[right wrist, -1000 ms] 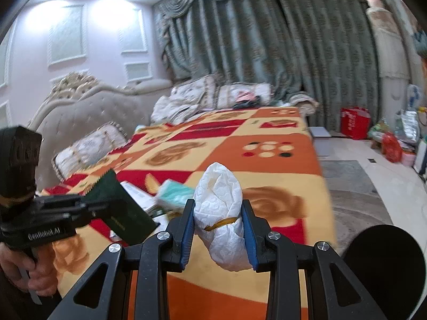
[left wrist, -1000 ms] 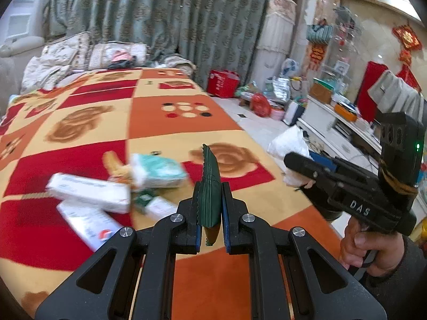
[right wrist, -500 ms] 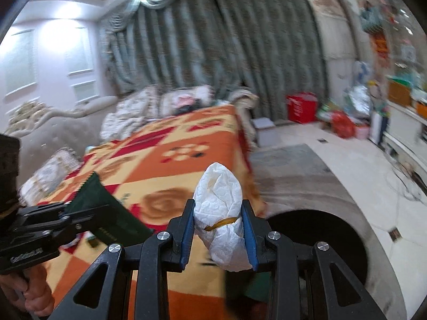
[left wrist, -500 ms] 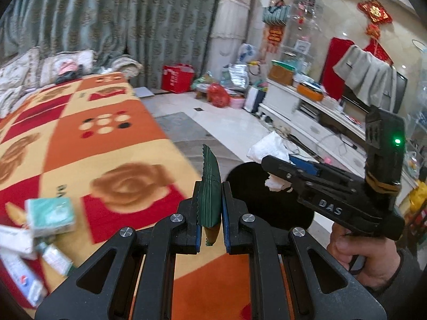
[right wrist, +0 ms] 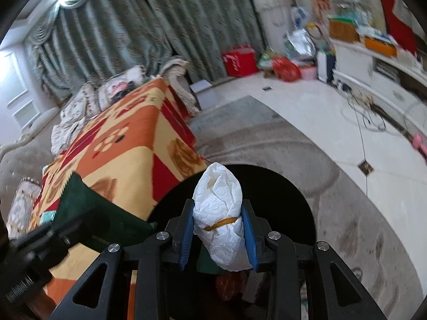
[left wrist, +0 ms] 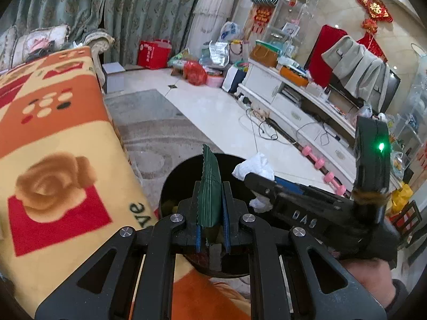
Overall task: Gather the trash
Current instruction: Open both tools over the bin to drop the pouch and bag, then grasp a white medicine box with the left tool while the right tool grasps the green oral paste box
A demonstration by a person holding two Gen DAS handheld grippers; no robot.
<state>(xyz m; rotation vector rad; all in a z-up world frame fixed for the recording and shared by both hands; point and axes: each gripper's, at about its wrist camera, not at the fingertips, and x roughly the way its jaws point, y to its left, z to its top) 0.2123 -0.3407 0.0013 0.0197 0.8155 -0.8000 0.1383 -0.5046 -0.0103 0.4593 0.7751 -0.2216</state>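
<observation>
Above the black bin [left wrist: 181, 184], the left gripper [left wrist: 210, 208] pinched a green wrapper [left wrist: 209, 186] upright; the right gripper [right wrist: 217, 229] clamped a white tissue wad [right wrist: 218, 213], both directly over its opening.

black bin [left wrist: 184, 178] contents mostly hidden behind both tools; shelf clutter [right wrist: 355, 26] motion-blurred

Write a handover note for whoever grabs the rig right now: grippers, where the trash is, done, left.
Left gripper: shut on the green packet, over the black bin.
Right gripper: shut on the white tissue wad, also over the bin's opening.
Done: both pieces carried off the blanket to the bin; some trash is already inside.
Left: open both grippers to drop, then check the bed for more.
</observation>
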